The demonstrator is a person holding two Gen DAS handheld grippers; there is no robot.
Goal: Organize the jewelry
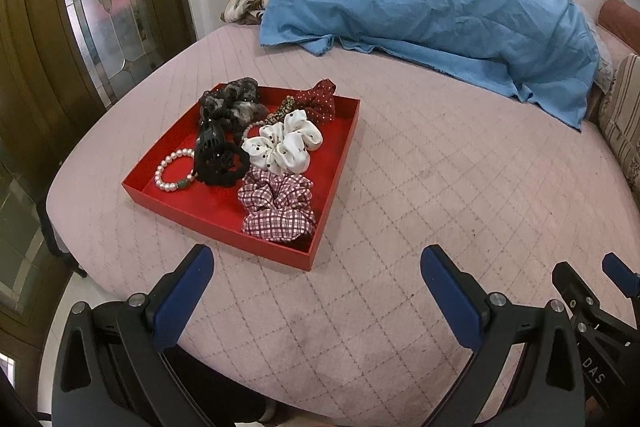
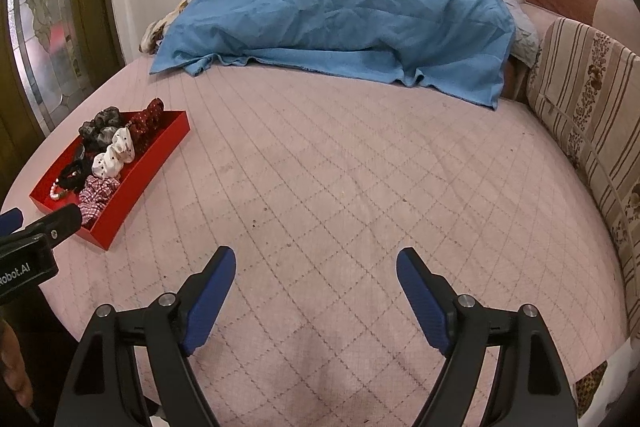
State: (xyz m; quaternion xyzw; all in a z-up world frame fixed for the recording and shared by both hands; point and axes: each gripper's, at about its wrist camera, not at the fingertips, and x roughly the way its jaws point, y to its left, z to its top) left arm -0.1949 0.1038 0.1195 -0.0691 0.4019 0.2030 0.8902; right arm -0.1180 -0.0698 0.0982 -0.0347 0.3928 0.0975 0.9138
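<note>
A red tray (image 1: 336, 163) lies on the pink quilted bed. It holds a pearl bracelet (image 1: 172, 167), a black hair claw (image 1: 218, 157), a white dotted scrunchie (image 1: 284, 143), a red checked scrunchie (image 1: 276, 207), a dark grey scrunchie (image 1: 232, 103) and a dark red dotted scrunchie (image 1: 318, 101). My left gripper (image 1: 316, 263) is open and empty, just in front of the tray. My right gripper (image 2: 316, 267) is open and empty over bare quilt, with the tray (image 2: 132, 191) far to its left.
A blue cloth (image 1: 432, 11) covers a heap at the back of the bed (image 2: 360, 163). A striped cushion (image 2: 580, 115) lines the right side. A wooden door with patterned glass (image 1: 96, 7) stands at the left. The bed's near edge is rounded.
</note>
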